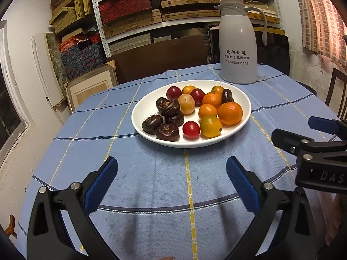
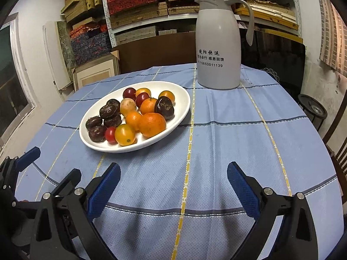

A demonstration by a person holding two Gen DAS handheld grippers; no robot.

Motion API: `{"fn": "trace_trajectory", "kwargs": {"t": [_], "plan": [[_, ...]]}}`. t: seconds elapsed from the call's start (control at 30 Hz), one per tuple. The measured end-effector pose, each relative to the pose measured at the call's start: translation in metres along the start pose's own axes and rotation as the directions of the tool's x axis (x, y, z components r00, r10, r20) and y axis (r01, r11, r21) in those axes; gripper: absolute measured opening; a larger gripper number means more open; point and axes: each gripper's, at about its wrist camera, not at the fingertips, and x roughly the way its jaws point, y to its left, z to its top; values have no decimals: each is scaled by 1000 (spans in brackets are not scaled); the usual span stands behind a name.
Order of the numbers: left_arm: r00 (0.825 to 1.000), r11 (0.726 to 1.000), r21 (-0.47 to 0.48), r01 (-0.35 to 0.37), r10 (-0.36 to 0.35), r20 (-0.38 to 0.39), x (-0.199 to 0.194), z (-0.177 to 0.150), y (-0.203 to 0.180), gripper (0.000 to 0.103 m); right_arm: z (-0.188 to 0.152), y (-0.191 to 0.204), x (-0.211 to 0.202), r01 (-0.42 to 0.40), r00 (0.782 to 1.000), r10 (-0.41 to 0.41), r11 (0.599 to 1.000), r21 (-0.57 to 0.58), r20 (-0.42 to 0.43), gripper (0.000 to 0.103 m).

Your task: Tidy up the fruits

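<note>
White thermos jug (image 2: 218,43) on blue check cloth (image 2: 216,143), shelves w/ boxes (image 2: 138,6) behind.

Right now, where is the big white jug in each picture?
Left wrist view: the white jug stands upper right of centre, behind the plate of fruit.
Right wrist view: the white jug stands top centre, behind and to the right of the plate of fruit.
Shared landmark: the yellow stripe in the blue tablecloth running toward the jug.

Right gripper (image 2: 173,184) fingers spread, empty; fruit plate (image 2: 180,117) ahead-left.
</note>
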Motion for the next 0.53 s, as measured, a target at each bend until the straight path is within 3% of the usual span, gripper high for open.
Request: {"fn": "trace_trajectory", "kwargs": {"t": [0.2, 0.33, 0.53], "plan": [[1000, 1000, -13, 16, -16, 16, -3, 0, 2, 98, 0, 1, 2, 6, 1000, -6, 1000, -5, -11, 99], [999, 999, -34, 34, -35, -15, 2, 1, 5, 98, 0, 0, 2, 2, 1000, -2, 1000, -2, -6, 99], [1000, 998, -55, 16, -17, -23, 3, 2, 10, 98, 0, 0, 3, -5, 1000, 5, 1000, 2, -14, 99]]}}
